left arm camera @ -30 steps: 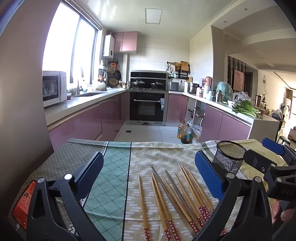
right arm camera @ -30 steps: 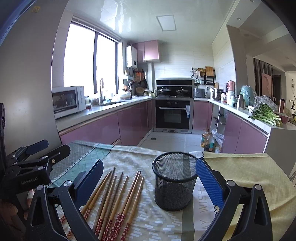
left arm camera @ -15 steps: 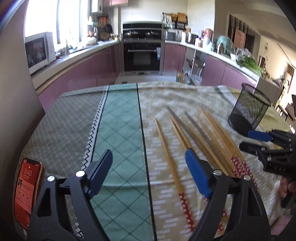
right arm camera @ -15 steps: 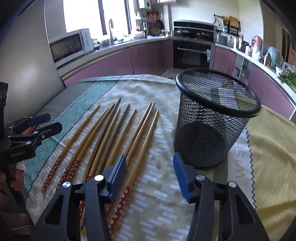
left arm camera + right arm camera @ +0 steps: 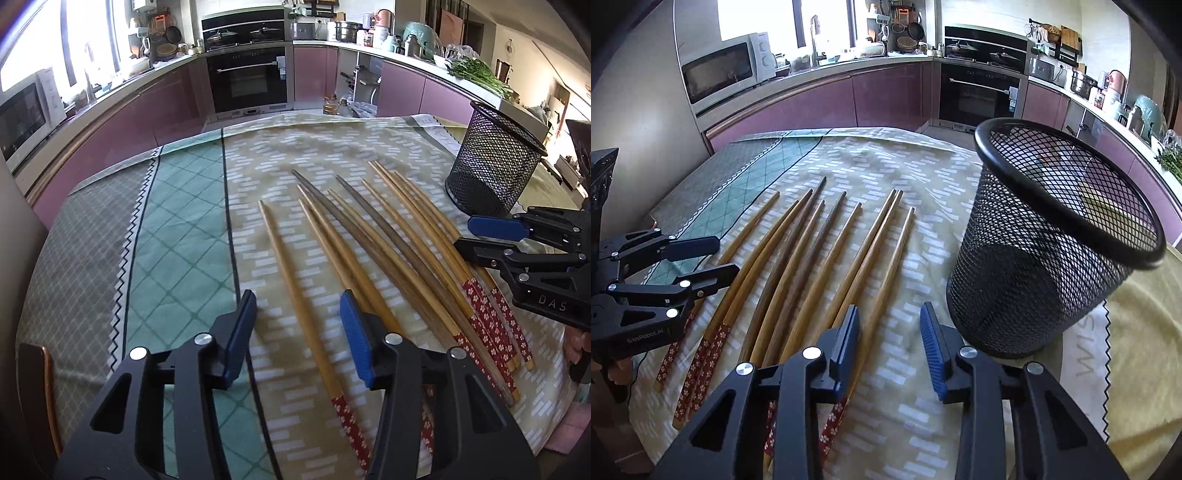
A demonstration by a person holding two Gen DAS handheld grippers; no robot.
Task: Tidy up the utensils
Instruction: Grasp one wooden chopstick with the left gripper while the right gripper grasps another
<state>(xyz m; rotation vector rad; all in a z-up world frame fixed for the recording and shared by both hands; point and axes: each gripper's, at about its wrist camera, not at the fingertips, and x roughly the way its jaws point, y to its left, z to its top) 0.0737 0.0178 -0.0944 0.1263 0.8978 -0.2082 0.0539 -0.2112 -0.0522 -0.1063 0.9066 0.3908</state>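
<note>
Several wooden chopsticks (image 5: 373,243) with red flowered ends lie side by side on the tablecloth; they also show in the right wrist view (image 5: 820,266). A black mesh cup (image 5: 1045,251) stands upright to their right, also in the left wrist view (image 5: 491,166). My left gripper (image 5: 299,328) is open, low over the leftmost chopstick (image 5: 295,295), which runs between its fingers. My right gripper (image 5: 890,339) is open, low beside the rightmost chopstick (image 5: 882,273), just left of the cup. It appears in the left wrist view (image 5: 491,236).
A patterned tablecloth (image 5: 177,229) covers the table. A phone (image 5: 40,387) lies at the left front edge. Kitchen counters, an oven (image 5: 251,74) and a microwave (image 5: 724,70) stand beyond the table's far edge.
Both grippers have dropped lower and tilted down toward the chopsticks. Both jaws have narrowed but stay open. The right gripper has moved closer to the cup.
</note>
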